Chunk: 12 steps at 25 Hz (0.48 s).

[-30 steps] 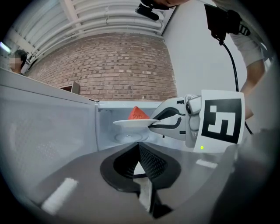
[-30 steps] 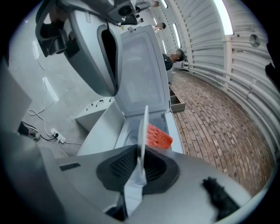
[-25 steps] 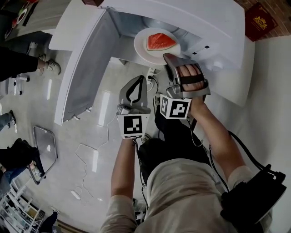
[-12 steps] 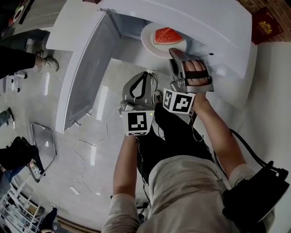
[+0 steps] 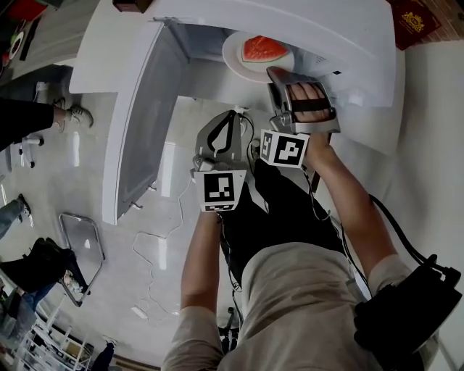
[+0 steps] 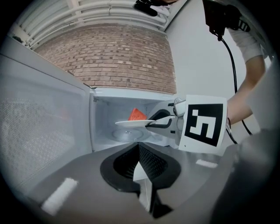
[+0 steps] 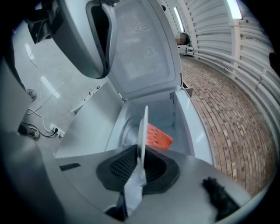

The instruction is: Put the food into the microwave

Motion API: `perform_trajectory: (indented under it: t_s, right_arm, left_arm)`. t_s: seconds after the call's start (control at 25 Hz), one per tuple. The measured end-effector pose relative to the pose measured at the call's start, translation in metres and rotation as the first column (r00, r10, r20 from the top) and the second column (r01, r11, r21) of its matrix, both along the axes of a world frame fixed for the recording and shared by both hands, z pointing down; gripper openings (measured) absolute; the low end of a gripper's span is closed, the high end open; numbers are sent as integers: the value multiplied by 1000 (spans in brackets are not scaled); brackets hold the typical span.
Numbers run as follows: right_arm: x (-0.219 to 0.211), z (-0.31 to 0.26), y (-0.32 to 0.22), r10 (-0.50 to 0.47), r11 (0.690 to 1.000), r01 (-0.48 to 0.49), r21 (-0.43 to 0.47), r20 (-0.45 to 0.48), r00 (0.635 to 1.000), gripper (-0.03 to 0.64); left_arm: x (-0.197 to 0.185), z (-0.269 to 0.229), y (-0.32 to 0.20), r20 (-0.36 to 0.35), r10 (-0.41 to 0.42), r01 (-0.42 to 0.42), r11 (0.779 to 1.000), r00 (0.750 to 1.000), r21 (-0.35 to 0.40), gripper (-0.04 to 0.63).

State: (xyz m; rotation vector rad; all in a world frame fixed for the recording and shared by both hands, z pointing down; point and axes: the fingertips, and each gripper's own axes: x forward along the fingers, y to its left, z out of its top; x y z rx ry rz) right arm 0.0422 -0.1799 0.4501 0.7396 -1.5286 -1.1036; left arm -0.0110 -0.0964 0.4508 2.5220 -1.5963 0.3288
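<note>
A white plate (image 5: 250,58) with a red watermelon slice (image 5: 259,48) hangs in the mouth of the white microwave (image 5: 348,43), whose door (image 5: 141,109) swings open to the left. My right gripper (image 5: 273,73) is shut on the plate's near rim. In the right gripper view the plate (image 7: 143,129) is edge-on between the jaws (image 7: 141,168), with the slice (image 7: 157,136) over the glass turntable (image 7: 124,131). In the left gripper view the plate (image 6: 131,124) hovers above the turntable (image 6: 124,134). My left gripper (image 5: 229,117) stays below and outside the opening, shut and empty (image 6: 142,175).
A power strip with cables (image 5: 243,116) lies on the floor under the microwave. A metal tray (image 5: 80,243) and people's shoes (image 5: 72,114) are at the left. A brick wall (image 6: 109,52) stands behind the microwave. A red booklet (image 5: 413,14) lies at the top right.
My right gripper has carried the plate further into the microwave opening, so more of it lies under the top. The left gripper has moved forward with it.
</note>
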Motion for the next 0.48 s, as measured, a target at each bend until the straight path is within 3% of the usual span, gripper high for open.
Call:
perform_trajectory:
  t_s: [0.48]
  right_arm:
    - [-3, 10, -20, 42, 999, -42, 8, -12, 999, 29]
  left_arm:
    - [-3, 9, -5, 3, 29, -29, 1000, 1000, 8, 8]
